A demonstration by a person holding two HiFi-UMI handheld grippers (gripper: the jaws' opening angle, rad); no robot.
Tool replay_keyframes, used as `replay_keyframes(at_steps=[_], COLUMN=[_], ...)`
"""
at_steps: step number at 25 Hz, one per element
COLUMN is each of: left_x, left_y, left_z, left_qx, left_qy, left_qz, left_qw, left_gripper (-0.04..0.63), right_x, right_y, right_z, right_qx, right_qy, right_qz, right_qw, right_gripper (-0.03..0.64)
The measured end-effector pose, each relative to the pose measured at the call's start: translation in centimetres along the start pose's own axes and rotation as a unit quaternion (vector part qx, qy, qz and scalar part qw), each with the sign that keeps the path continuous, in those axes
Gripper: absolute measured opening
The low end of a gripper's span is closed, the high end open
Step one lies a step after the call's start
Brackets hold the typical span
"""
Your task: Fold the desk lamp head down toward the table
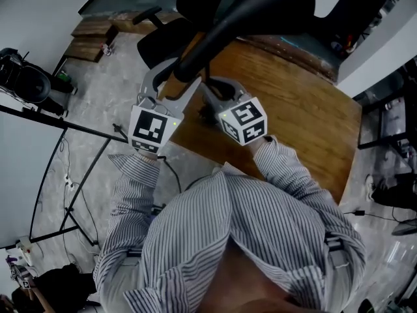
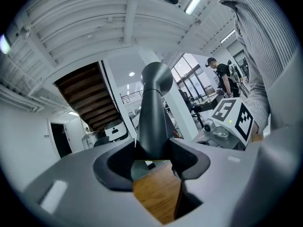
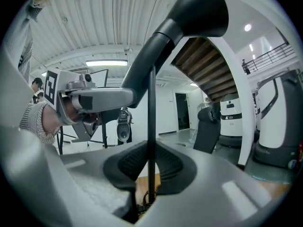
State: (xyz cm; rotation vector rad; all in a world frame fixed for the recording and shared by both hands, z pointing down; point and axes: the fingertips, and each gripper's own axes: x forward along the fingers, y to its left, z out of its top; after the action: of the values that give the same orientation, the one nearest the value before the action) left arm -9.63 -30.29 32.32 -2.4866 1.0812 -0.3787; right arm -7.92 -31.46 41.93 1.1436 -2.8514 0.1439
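Note:
The black desk lamp stands on the wooden table (image 1: 300, 116). Its thick arm (image 1: 221, 31) slants up past both grippers, and the lamp head (image 3: 199, 13) sits high in the right gripper view. My left gripper (image 1: 186, 70) is shut on the thick lamp arm (image 2: 154, 122), with a pad against each side. My right gripper (image 1: 208, 100) is shut on the lamp's thin upright stem (image 3: 151, 126), which runs down between its ribbed pads. The lamp base is hidden. In the left gripper view the right gripper's marker cube (image 2: 234, 117) shows beside the arm.
A black office chair (image 1: 156, 38) stands past the table's far edge, with wooden steps (image 1: 91, 34) further left. Black metal frame bars (image 1: 58, 126) and cables cross the floor at left. A person (image 2: 220, 74) stands far off. White machines (image 3: 232, 117) stand in the background.

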Motion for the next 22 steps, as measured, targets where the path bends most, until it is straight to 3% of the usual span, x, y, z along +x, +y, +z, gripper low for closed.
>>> replay_keyframes(at_steps=[14, 22], left_x=[-0.2, -0.5], left_y=[0.5, 1.3], left_z=[0.2, 0.6], left_qx=[0.035, 0.094], left_qy=[0.046, 0.108], left_qz=[-0.027, -0.087], left_qw=[0.998, 0.9858], left_gripper=[0.23, 0.23], right_x=[0.1, 0.3], right_y=[0.0, 0.1], right_z=[0.0, 0.1], right_qx=[0.006, 0.006], right_qy=[-0.005, -0.003], right_qz=[-0.005, -0.001], right_qw=[1.0, 1.0], right_gripper=[0.048, 0.046])
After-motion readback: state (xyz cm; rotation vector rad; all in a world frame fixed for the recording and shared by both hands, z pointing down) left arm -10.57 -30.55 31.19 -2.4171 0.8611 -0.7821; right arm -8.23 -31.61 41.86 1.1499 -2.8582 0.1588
